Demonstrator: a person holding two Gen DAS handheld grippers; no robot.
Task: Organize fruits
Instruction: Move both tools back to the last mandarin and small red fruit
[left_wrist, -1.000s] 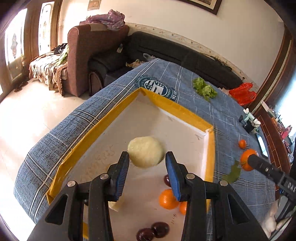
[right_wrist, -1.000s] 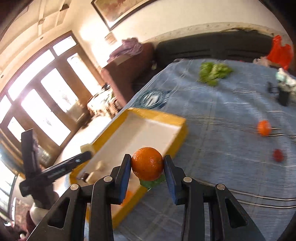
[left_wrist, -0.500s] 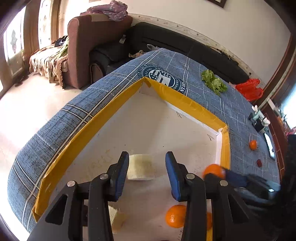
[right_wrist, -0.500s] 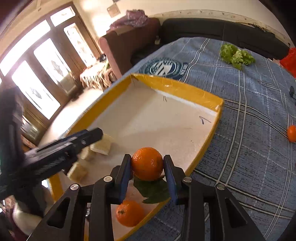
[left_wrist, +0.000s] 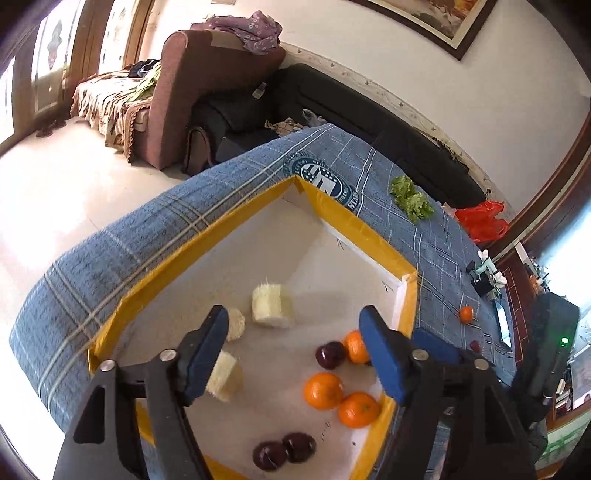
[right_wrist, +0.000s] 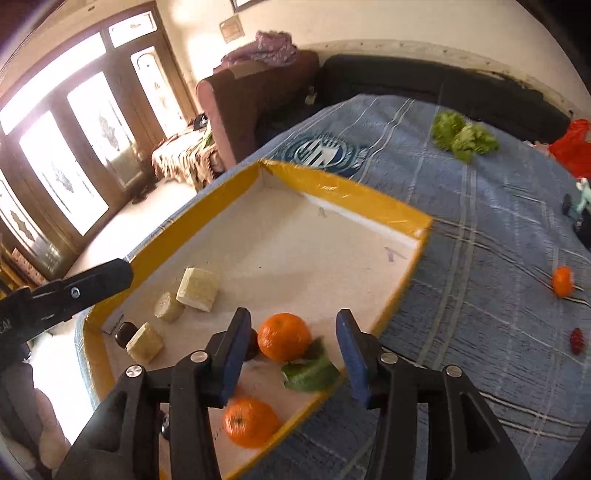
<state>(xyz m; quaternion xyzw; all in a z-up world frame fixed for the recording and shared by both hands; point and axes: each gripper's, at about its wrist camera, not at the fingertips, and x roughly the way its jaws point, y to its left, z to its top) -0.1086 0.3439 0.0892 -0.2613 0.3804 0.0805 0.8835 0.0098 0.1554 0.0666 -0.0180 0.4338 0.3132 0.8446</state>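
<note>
A white tray with yellow rim (left_wrist: 255, 218) (right_wrist: 347, 194) lies on the blue plaid cloth. It holds three pale cut pieces (left_wrist: 271, 306), oranges (left_wrist: 323, 390) and dark plums (left_wrist: 284, 448). My left gripper (left_wrist: 295, 354) is open and empty above the pale pieces. My right gripper (right_wrist: 291, 354) is open over the tray's near right side. An orange with a green leaf (right_wrist: 283, 336) lies loose in the tray between its fingers. Another orange (right_wrist: 250, 421) lies closer. One orange (right_wrist: 562, 281) and a small red fruit (right_wrist: 576, 340) lie on the cloth at the right.
Lettuce (right_wrist: 463, 136) and a red bag (right_wrist: 572, 147) lie at the far end of the table. A small dark object with white flowers (left_wrist: 485, 275) stands near the right edge. Sofas stand behind the table, and the floor drops off to the left.
My left gripper opened and let the pale piece go into the tray. My right gripper carried the leafed orange over the tray, opened, and the orange now rests in the tray.
</note>
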